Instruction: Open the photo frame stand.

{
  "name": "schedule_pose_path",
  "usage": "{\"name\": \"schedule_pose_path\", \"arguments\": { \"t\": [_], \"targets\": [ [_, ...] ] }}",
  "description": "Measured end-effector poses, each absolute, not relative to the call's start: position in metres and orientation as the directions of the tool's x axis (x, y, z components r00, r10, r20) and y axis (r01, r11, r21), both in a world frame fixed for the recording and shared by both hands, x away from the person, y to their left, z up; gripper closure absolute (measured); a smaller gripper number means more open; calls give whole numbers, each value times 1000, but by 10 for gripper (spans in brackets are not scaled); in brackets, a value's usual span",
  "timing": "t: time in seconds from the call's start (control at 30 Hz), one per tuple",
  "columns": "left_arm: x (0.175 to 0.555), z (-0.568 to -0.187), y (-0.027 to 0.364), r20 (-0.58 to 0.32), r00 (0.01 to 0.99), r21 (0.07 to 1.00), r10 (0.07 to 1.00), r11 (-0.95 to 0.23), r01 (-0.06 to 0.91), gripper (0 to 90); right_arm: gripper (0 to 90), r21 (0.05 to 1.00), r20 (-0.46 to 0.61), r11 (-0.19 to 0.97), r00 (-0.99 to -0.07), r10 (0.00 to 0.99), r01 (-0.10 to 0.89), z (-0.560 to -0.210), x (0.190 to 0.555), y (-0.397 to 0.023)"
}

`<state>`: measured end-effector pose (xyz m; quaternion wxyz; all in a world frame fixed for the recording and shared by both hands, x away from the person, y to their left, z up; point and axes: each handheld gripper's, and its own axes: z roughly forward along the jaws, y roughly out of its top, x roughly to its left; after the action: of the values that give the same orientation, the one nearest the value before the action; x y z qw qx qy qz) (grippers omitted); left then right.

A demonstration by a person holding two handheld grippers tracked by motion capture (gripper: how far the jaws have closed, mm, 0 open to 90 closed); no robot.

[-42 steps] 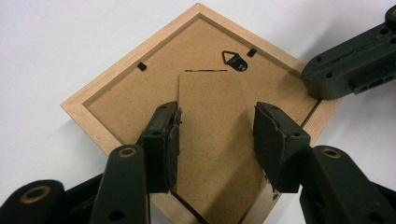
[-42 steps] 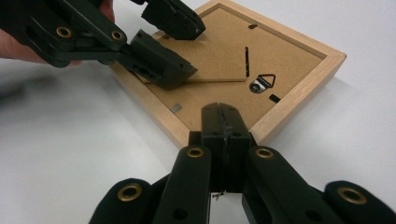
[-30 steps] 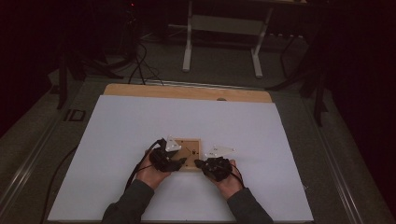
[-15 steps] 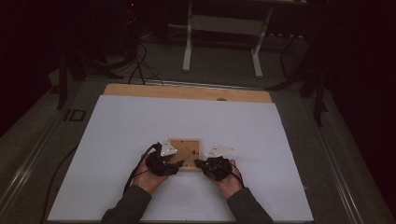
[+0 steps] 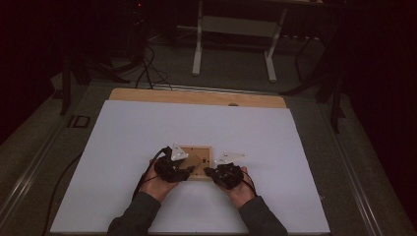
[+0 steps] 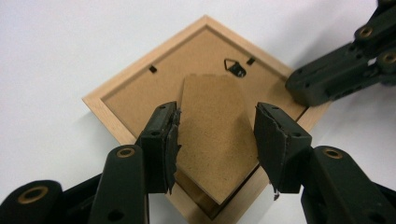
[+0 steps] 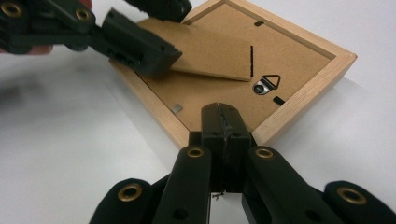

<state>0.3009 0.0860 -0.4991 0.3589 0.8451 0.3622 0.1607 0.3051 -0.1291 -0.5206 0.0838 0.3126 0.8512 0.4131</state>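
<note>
A small square picture frame of pale wood, lying face down so its brown fibreboard back shows, rests near the front middle of the white worktop, between the two hands. It looks light and stiff, likely to skate on the smooth surface unless pinned, and any glass underneath would be fragile. The thin brown fibreboard easel stand hinged to the back is lifted off the backing at its free, pointed end; it is flimsy at the hinge line, so it should be taken by its two long edges and moved gently. The small metal hanger loop and the turn clips are too small to grip well.

The left tool stands about half spread, one jaw on each side of the stand, close to its edges; I cannot tell whether the pads actually press it. The right tool has its jaws pressed together with nothing between them, and its tip rests on the frame's near corner, seemingly steadying it.
</note>
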Motion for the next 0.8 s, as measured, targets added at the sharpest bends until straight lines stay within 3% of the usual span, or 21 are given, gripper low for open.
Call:
{"name": "schedule_pose_path", "arguments": {
  "t": [0.63, 0.67, 0.7, 0.8],
  "targets": [
    [310, -482, 78, 17, 688, 751, 726, -464, 470, 517, 900, 759, 124, 456, -790, 600, 465, -521, 306, -130],
    [310, -482, 79, 29, 685, 749, 728, -469, 468, 561, 900, 759, 126, 454, -789, 601, 467, -521, 306, -130],
    [312, -483, 79, 14, 680, 751, 733, -457, 477, 684, 900, 759, 128, 453, -789, 601, 468, -521, 306, -130],
    [313, -488, 74, 28, 693, 734, 720, -486, 475, 631, 900, 758, 128, 452, -788, 603, 470, -521, 306, -130]
  ]
}}
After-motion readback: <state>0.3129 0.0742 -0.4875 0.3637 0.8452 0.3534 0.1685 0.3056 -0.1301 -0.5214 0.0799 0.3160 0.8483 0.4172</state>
